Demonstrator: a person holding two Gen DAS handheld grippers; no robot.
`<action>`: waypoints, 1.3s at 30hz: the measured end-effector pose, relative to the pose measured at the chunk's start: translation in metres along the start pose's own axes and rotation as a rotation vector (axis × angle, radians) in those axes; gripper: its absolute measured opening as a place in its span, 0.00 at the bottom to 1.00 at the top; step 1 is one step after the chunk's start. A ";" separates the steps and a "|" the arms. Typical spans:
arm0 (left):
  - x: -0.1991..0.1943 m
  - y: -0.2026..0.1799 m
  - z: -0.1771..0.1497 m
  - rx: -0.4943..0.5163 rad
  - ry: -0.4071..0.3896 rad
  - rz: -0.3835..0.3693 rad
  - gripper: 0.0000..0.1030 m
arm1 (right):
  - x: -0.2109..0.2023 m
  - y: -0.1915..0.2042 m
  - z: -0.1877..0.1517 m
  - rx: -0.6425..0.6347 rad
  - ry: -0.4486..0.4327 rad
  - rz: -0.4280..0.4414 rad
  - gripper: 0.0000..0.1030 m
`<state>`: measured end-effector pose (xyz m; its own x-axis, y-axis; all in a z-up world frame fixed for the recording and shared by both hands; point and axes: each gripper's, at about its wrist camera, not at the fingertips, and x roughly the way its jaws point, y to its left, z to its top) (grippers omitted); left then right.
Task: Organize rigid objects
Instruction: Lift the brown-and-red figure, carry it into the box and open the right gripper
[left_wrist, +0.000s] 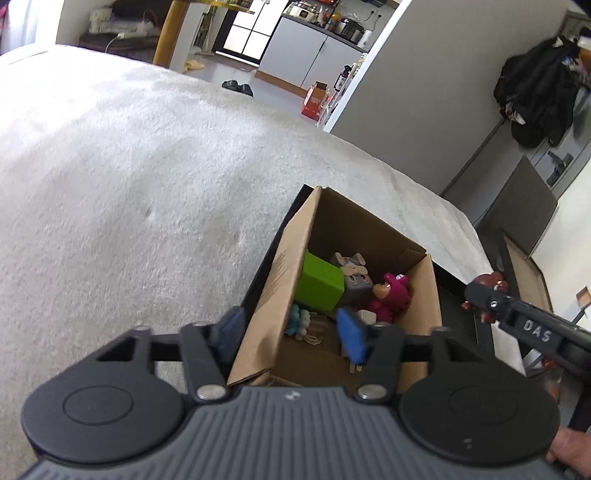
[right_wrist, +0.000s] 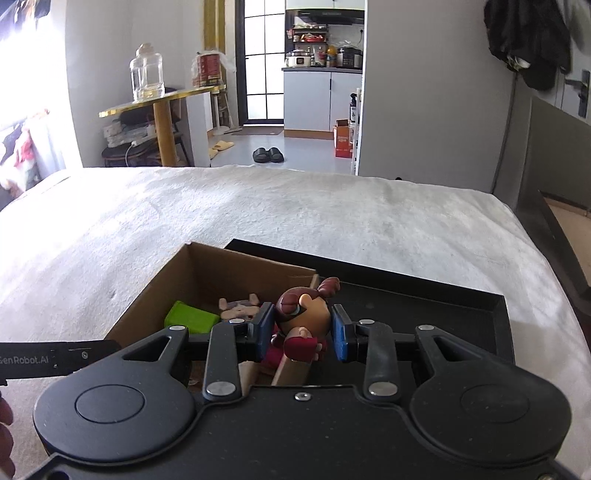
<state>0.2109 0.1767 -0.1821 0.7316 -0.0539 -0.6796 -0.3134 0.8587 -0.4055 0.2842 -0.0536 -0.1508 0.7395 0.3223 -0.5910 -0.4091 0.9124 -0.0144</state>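
Holding a red-haired figurine (right_wrist: 306, 325) in the right gripper (right_wrist: 302, 328), I have it clamped at the head between the two blue pads (right_wrist: 339, 334), body hanging below the jaws, positioned over the near-right corner of the cardboard box (left_wrist: 280, 258) w/ the black tray (right_wrist: 443, 306) under and to the right of it. From the left wrist view the same figurine (left_wrist: 487, 291) reads as outside the box's right wall, over the tray, so I judge it is not yet clearly above the opening. Left gripper (left_wrist: 291, 330) straddles the box's near-left wall: one pad (left_wrist: 232, 325) outside, the other pad (left_wrist: 351, 334) inside over the contents, partly closed; nothing is pressed between the pads as far as I can tell, so I treat it as empty. Box contents: green block (left_wrist: 319, 284), grey rabbit-like figure (left_wrist: 352, 271), magenta figure (left_wrist: 389, 299), small teal item (left_wrist: 295, 323), all loose. Box and tray sit on a white blanket (left_wrist: 129, 184) on a bed. Risks, as I judge them: (1) release too early = figurine lands on the tray or catches the box rim and tips out; cause: misread of position btwn the two views. (2) Head-only grip on a rounded surface = figurine may pivot or slip during travel. (3) Left jaws closing on the cardboard wall could drag or tilt the box on the soft blanket, shifting the target. (4) Both grippers converge on the same opening; collision is possible if I do not clear the left one first.
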 end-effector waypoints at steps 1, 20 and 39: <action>0.001 0.002 -0.001 -0.009 0.008 0.000 0.40 | 0.002 0.005 0.000 -0.008 0.002 -0.001 0.32; 0.007 0.015 0.000 -0.083 0.045 -0.025 0.20 | 0.026 0.049 -0.002 -0.066 0.055 0.042 0.32; 0.000 0.008 0.005 -0.035 0.024 -0.019 0.21 | -0.004 0.021 -0.007 -0.006 0.100 0.026 0.39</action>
<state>0.2116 0.1863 -0.1828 0.7232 -0.0819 -0.6858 -0.3209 0.8393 -0.4388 0.2691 -0.0375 -0.1539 0.6714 0.3191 -0.6689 -0.4309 0.9024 -0.0020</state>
